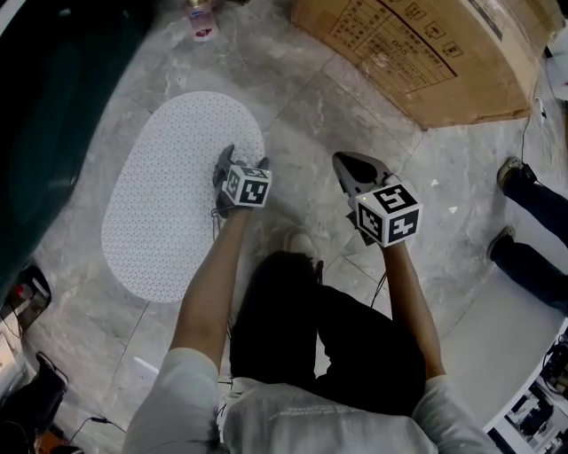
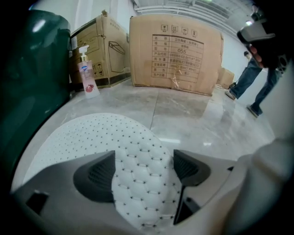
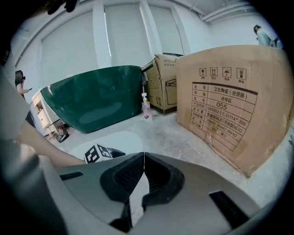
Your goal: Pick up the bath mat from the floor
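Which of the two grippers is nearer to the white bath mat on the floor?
Left. The left gripper is over the bath mat at its edge, jaws open with the mat between them. The right gripper, jaws shut, is beside the mat, over the floor.

Surroundings on the grey stone floor (image 1: 328, 106)
A large cardboard box (image 1: 426, 53) with printed labels stood at the far side, with a smaller box (image 2: 103, 50) beside it. A pump bottle (image 1: 201, 19) stood upright near a dark green tub (image 1: 53, 106). A bystander's legs (image 1: 532, 208) were at the right.
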The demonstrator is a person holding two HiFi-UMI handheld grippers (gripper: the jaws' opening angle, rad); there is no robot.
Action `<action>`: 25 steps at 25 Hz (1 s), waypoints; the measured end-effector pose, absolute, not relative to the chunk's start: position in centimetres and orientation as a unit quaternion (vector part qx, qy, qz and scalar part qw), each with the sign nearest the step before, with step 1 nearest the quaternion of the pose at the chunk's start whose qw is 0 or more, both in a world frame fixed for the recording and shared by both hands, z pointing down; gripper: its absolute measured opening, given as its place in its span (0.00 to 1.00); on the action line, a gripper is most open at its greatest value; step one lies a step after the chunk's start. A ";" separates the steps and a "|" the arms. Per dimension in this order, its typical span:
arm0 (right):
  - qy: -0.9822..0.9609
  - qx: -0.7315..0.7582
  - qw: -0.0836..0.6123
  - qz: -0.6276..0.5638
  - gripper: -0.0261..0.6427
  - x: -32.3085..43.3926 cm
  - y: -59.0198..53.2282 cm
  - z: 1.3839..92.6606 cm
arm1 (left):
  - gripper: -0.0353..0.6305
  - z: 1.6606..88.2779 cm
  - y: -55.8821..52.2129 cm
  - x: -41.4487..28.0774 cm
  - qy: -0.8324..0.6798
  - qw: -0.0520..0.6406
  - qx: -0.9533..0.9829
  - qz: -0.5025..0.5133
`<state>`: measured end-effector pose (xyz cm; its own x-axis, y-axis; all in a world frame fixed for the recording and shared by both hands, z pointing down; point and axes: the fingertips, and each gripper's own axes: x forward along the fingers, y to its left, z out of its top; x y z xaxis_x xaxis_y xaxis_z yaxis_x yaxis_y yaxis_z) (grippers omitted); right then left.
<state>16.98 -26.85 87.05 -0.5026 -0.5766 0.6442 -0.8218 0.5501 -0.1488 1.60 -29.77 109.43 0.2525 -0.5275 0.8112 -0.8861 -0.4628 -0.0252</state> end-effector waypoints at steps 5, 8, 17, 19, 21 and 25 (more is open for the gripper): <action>-0.842 0.419 0.256 0.226 0.06 15.9 -26.5 86.7 | 0.62 109.4 -29.2 0.3 -0.515 0.258 0.730 0.368; -0.842 0.420 0.252 0.225 0.06 15.7 -26.2 86.6 | 0.62 109.3 -29.2 -0.7 -0.523 0.250 0.722 0.378; -0.839 0.436 0.238 0.222 0.06 16.5 -24.3 85.7 | 0.61 109.1 -27.7 -8.1 -0.570 0.253 0.680 0.387; -0.840 0.437 0.235 0.221 0.06 16.5 -23.9 85.6 | 0.55 109.1 -26.9 -9.8 -0.574 0.263 0.673 0.385; -0.841 0.435 0.234 0.219 0.06 16.2 -23.3 85.5 | 0.38 108.8 -26.2 -10.9 -0.573 0.273 0.677 0.373; -0.846 0.427 0.234 0.214 0.06 15.4 -22.6 85.1 | 0.14 107.0 -25.5 -11.2 -0.572 0.259 0.690 0.361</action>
<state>15.41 -22.59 85.12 -0.5247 -0.6232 0.5799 -0.8241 0.5427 -0.1624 -11.25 -25.47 106.98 0.0858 -0.6018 0.7940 -0.9758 -0.2117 -0.0550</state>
